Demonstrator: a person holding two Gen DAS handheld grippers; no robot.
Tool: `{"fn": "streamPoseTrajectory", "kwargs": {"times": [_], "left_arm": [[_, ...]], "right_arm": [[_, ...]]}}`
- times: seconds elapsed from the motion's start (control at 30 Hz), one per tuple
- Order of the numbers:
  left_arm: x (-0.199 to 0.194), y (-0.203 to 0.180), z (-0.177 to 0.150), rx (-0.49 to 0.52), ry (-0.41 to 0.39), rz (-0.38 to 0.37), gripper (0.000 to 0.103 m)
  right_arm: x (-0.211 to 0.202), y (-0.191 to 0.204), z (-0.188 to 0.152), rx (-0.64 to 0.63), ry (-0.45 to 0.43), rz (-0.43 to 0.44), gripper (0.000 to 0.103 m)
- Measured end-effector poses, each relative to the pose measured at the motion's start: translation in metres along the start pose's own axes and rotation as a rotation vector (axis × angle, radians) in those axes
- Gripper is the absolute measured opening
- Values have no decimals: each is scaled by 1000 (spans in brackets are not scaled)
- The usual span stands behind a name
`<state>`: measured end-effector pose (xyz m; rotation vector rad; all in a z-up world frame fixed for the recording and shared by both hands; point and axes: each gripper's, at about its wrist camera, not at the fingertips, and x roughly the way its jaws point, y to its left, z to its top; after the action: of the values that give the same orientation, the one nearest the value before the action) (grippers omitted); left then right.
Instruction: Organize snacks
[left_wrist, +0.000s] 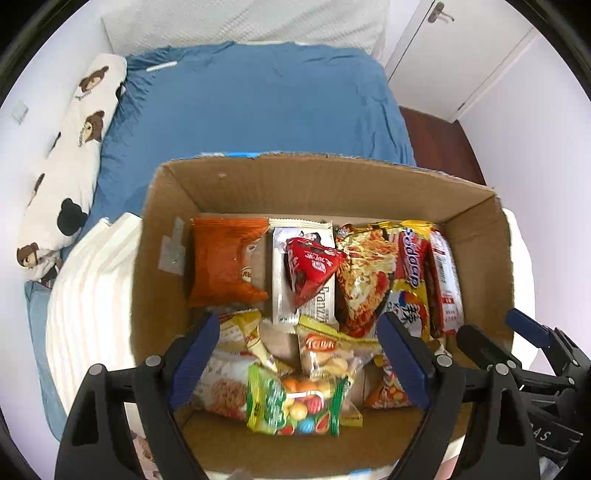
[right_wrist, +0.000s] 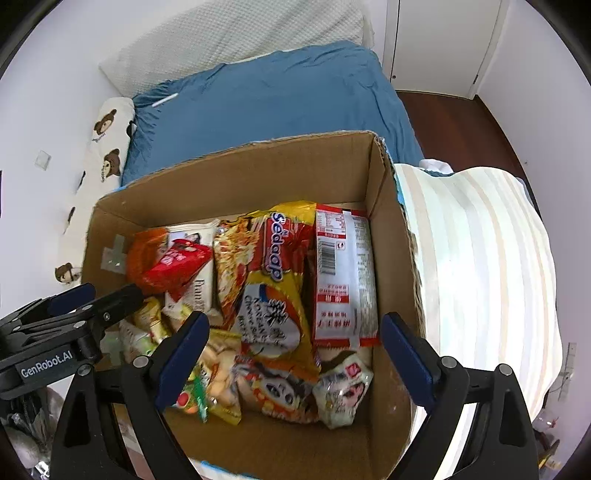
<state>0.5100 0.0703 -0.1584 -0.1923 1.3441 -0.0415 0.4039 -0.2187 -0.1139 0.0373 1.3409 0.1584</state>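
A cardboard box (left_wrist: 258, 184) holds several snack packets: an orange packet (left_wrist: 221, 262), a red triangular packet (left_wrist: 310, 266), Sedaap noodles (left_wrist: 410, 258) and a bag of coloured candy balls (left_wrist: 295, 402). My left gripper (left_wrist: 299, 354) is open and empty, held above the near packets. My right gripper (right_wrist: 295, 354) is open and empty above the box (right_wrist: 240, 166), over a yellow noodle packet (right_wrist: 277, 314) and a red-and-white packet (right_wrist: 343, 277). The right gripper shows in the left wrist view (left_wrist: 517, 343); the left gripper shows in the right wrist view (right_wrist: 107, 291).
The box sits on a bed with a blue sheet (left_wrist: 258, 103). A striped white pillow (right_wrist: 480, 258) lies to its right and another (left_wrist: 88, 295) to its left. A bear-print pillow (left_wrist: 70, 155) lies along the wall. A door (left_wrist: 461, 55) and dark wooden floor (right_wrist: 443, 122) are beyond.
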Motion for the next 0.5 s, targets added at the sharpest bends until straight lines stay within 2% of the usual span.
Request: {"fn": "streamPoseTrajectory", "kwargs": {"times": [0.27,0.5], "left_arm": [[-57,-1,-47,13,-140,33,87],[-123,-5,-107,25,-309,41,87]], "right_arm": [[-47,7,-41,-8,-85,15,96],[-110,18,-99,-40,-232,21,96]]}}
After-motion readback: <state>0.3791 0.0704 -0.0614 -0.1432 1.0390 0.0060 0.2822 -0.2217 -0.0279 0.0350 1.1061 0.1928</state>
